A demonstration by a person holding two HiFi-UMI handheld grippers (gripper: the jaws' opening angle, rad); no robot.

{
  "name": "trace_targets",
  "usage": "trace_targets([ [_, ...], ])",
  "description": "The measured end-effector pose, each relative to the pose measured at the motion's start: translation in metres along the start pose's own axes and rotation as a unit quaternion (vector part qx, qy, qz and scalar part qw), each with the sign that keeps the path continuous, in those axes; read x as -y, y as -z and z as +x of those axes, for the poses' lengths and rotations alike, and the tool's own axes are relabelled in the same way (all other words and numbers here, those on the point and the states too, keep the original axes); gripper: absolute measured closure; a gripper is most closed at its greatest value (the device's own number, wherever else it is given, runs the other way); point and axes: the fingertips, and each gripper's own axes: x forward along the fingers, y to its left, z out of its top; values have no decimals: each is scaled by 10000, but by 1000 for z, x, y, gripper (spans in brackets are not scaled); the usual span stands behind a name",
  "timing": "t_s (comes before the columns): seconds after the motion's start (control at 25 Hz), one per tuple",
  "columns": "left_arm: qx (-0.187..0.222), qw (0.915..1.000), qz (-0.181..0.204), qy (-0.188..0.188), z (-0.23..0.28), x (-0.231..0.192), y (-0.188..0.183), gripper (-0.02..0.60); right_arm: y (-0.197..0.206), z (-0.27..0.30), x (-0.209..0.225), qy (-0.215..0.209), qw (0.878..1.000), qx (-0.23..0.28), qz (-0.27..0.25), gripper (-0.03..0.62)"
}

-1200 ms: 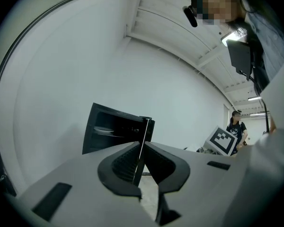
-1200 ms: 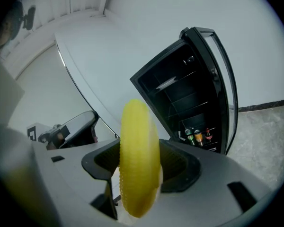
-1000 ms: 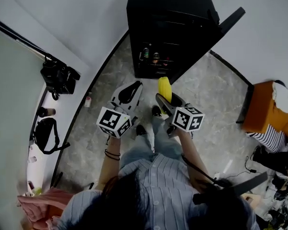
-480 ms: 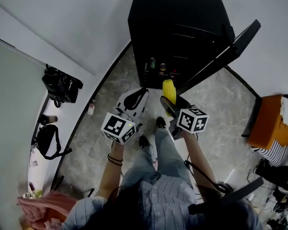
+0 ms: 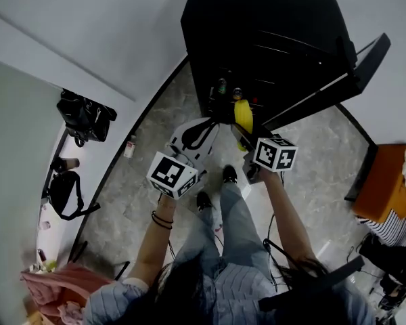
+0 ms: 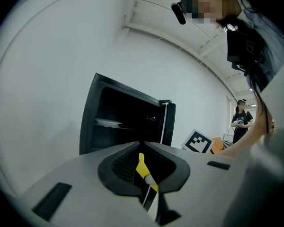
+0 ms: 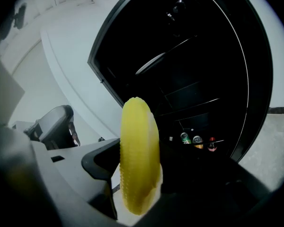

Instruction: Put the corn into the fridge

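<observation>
The corn [image 7: 139, 169] is gripped upright in the right tongs [image 5: 241, 128], held before the open fridge [image 5: 257, 32], near its bottles [image 7: 197, 142]; the left tongs [image 6: 142, 148] are seen closed, empty.

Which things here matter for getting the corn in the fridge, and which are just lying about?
Job: corn, gripped in the right claw; open fridge.
Lying about: black bag, cup, pink cloth, bottles in the fridge; left claw, shut.
</observation>
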Motion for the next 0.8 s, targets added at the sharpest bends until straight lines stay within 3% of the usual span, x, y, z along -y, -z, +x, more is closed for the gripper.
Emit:
trace_targets([
  [0.36, -97, 9999, -18, -40, 22, -11, 12, 561, -30, 43, 41, 110, 9995, -173, -250, 342],
  [0.8, -191, 9998, -1, -82, 37, -23, 16, 561, -70, 99, 78, 734, 9823, -547, -1633, 342],
])
